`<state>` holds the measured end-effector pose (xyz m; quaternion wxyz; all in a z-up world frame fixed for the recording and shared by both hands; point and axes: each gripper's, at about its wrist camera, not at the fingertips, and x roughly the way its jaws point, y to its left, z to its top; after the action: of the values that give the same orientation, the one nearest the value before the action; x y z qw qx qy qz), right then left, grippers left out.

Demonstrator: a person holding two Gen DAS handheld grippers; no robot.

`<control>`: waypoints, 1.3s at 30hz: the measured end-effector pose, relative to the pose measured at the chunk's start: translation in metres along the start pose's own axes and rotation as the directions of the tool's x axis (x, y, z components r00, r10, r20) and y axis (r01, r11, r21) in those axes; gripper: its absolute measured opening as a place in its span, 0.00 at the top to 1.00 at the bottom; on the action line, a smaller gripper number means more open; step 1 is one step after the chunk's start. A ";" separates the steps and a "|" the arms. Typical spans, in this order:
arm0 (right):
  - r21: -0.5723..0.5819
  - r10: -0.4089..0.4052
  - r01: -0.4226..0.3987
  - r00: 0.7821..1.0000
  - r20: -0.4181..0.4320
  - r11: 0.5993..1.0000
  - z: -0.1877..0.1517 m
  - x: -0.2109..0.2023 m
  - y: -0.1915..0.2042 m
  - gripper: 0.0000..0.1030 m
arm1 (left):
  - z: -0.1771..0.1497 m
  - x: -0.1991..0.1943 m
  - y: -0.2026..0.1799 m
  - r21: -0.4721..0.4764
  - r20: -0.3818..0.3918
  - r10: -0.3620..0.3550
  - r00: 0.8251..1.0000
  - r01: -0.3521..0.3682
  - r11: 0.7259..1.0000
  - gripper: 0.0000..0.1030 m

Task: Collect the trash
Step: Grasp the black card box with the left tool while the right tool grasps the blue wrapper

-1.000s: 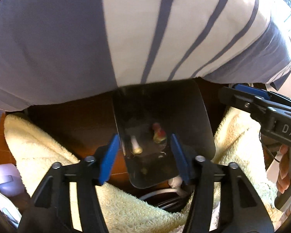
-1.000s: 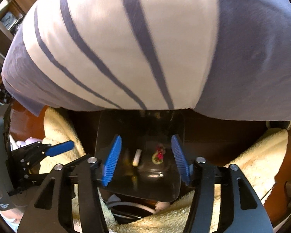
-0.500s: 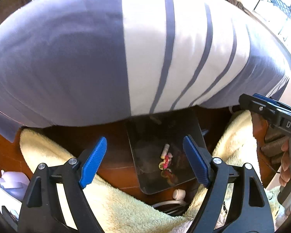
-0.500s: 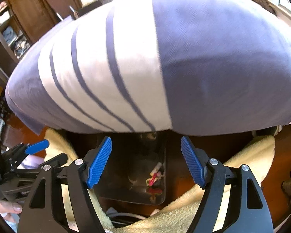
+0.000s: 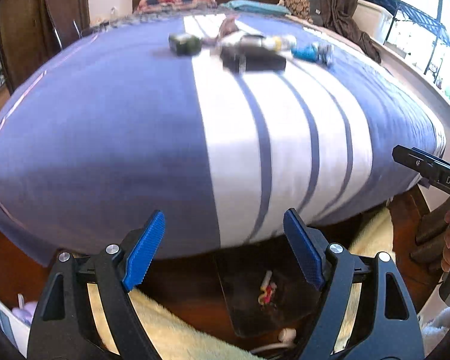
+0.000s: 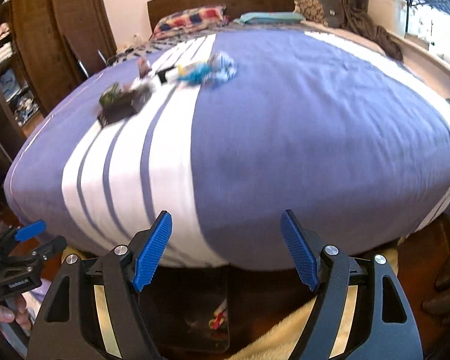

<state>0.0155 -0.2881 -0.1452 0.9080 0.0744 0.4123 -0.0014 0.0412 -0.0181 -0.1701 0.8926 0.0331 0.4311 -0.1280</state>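
Note:
A dark bin (image 5: 264,306) stands on the floor at the foot of the bed, with small red, yellow and white scraps (image 5: 265,289) inside; the right wrist view shows the bin (image 6: 189,318) too. Blurred trash lies far up on the striped bedspread: a dark green packet (image 5: 185,43), a black box (image 5: 255,60) and blue wrappers (image 5: 310,51). The blue wrappers (image 6: 208,70) and the dark packet (image 6: 118,102) appear again in the right wrist view. My left gripper (image 5: 223,250) hangs open and empty above the bin. My right gripper (image 6: 225,247) is open and empty too.
A purple and white striped bedspread (image 5: 135,126) covers the bed. A cream fluffy rug (image 5: 177,327) lies on the wooden floor around the bin. Pillows (image 6: 192,19) lean on the headboard. A wooden wardrobe (image 6: 24,60) stands at the left, a window ledge (image 5: 411,66) at the right.
Both grippers rose from close over the bin and tilted up, so the top of the bed and its trash came into view. Both pairs of jaws widened.

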 end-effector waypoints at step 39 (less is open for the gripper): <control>-0.039 0.018 -0.016 0.999 0.049 0.999 0.160 0.116 0.009 0.67 | 0.178 0.115 -0.043 -0.053 -0.009 0.086 0.996 -0.086 0.995 0.19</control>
<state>0.2129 -0.2947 -0.1271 0.9192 0.0605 0.3889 0.0125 0.2343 -0.1132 -0.1455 0.8964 0.0285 0.4354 -0.0777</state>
